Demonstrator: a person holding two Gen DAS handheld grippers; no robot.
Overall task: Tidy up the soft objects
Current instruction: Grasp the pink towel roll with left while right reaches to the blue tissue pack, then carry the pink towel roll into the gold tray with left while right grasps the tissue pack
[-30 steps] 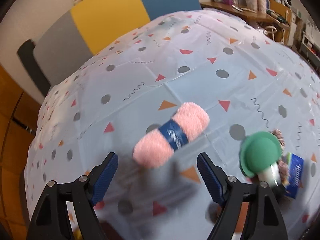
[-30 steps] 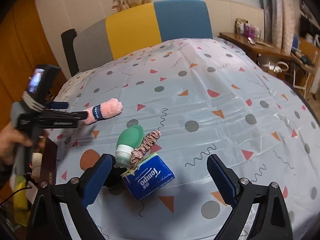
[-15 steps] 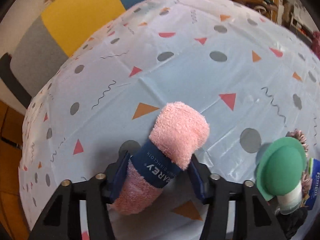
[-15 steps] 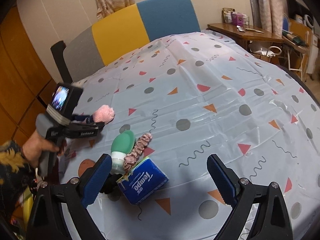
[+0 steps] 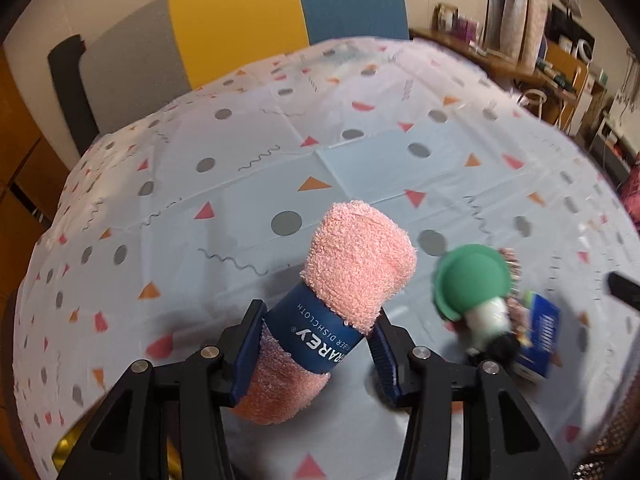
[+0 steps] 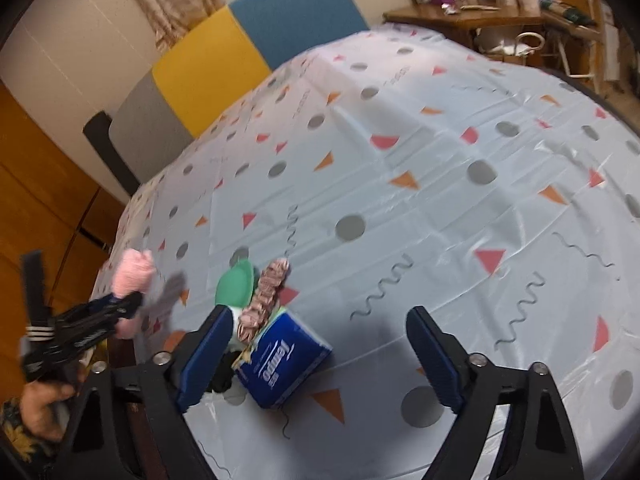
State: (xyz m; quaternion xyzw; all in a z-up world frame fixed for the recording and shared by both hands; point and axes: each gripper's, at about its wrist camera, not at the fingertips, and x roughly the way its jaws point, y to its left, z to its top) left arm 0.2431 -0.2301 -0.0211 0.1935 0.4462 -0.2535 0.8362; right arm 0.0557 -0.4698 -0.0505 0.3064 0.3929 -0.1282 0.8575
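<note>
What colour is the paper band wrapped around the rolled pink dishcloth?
Dark blue with white lettering, on the dishcloth; clearest in the left wrist view.

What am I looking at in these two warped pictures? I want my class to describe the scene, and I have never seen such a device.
No robot here: a person holds a two-fingered grabber in each hand, each carrying a wide-angle camera that looks along its fingers. One picture comes from each. The left gripper has just closed on a rolled pink dishcloth with a blue paper band. The right gripper is open and holds nothing, though its jaws have just been narrowing. On the patterned tablecloth lie a green squeeze bottle, a pink scrunchie and a blue Tempo tissue pack, clustered together.
</note>
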